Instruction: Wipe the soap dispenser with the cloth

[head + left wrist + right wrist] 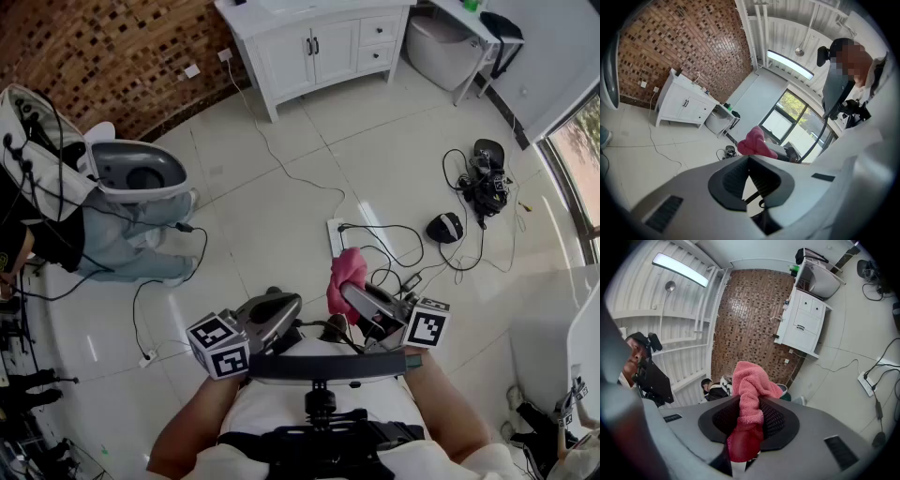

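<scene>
Right gripper (749,403) is clamped on the cloth (747,376). The cloth's long axis runs along the jaws, its free end bunched just beyond the tips. Left gripper (749,158) is closed and empty.

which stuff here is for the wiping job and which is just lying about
For the job: pink cloth, right claw shut on it. No soap dispenser made out.
Lying about: power strip, white cable, black cable tangle.
</scene>
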Tool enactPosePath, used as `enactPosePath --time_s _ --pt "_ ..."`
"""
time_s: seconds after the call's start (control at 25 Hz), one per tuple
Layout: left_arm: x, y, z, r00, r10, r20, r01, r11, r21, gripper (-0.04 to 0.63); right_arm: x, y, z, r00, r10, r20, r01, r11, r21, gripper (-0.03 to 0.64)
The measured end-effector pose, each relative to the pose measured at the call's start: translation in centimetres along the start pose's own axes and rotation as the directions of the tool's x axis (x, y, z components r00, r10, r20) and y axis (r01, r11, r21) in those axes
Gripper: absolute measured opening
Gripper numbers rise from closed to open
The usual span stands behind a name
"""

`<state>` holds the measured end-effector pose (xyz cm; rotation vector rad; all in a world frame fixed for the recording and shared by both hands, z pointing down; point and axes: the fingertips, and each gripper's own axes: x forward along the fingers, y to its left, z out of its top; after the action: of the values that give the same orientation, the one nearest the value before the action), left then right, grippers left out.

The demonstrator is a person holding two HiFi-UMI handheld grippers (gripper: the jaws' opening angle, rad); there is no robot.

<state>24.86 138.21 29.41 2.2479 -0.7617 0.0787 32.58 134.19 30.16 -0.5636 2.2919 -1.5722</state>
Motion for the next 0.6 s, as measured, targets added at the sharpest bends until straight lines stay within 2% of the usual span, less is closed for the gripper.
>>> enactPosePath --time_s 0.12,0.28,0.6 --pt "-0.9 1.8 -0.7 1.000 -0.017 -0.023 0.017 0.999 -0.043 0.004 1.9 -0.4 -1.1 0.999 -0.019 -0.026 0.018 1.000 -0.010 0.126" --pt "-0.3 5.6 0.0 0.999 -0.030 -0.044 0.028 0.999 -0.047 0.003 4.8 -2.6 -0.3 0.998 -0.048 -0.038 0.048 0.999 -0.019 0.126" --pt "-2.5 17.6 9.8 0.995 -0.082 -0.053 0.080 0.996 -0.046 0.003 19.4 -5.3 3.2 0.991 -0.122 -0.052 0.121 0.992 -0.016 0.126"
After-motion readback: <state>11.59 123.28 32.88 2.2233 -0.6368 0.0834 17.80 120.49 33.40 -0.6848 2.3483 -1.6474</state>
